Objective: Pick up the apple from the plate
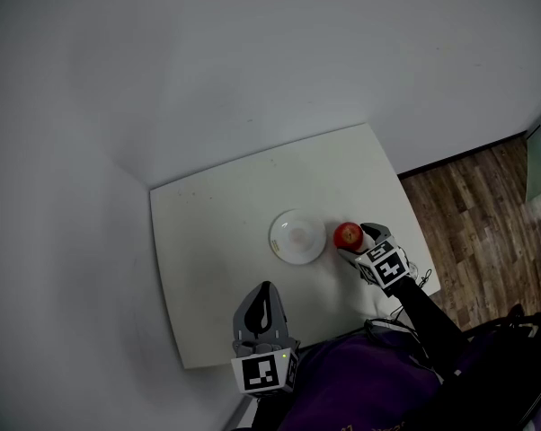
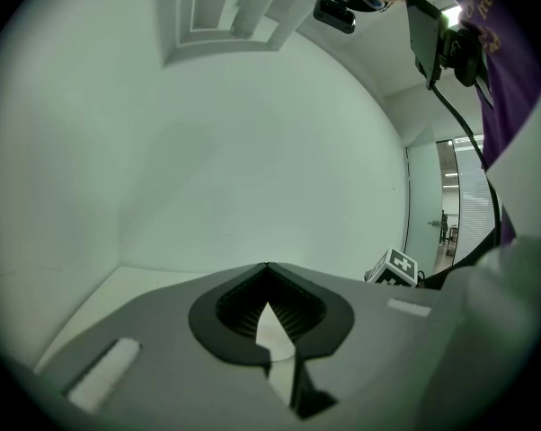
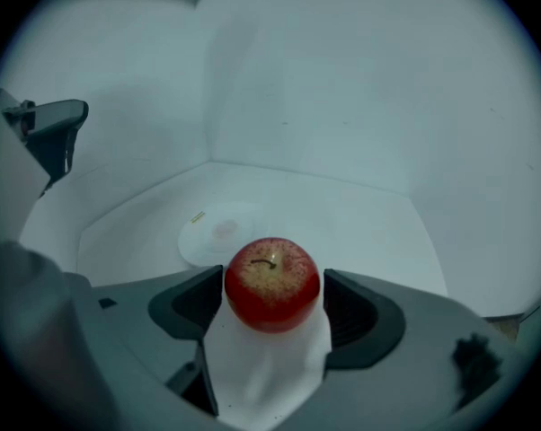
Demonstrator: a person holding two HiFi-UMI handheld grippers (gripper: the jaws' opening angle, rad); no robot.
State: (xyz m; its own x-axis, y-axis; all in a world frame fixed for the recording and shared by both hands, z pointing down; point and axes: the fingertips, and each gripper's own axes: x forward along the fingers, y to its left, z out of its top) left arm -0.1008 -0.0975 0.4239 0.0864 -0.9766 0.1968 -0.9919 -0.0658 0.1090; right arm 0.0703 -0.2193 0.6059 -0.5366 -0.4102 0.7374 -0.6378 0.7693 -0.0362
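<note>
A red apple with its stem up sits between the jaws of my right gripper, just right of the white plate. In the right gripper view both pads press the sides of the apple, so my right gripper is shut on it. Behind it lies the plate, bare. Whether the apple hangs above the table or rests on it I cannot tell. My left gripper hovers over the table's near edge, away from the plate. Its jaws meet at the tips with nothing in them.
The white table stands in a corner of pale walls. Wood floor lies past its right edge. The right gripper's marker cube shows in the left gripper view. The left gripper shows at the right gripper view's far left.
</note>
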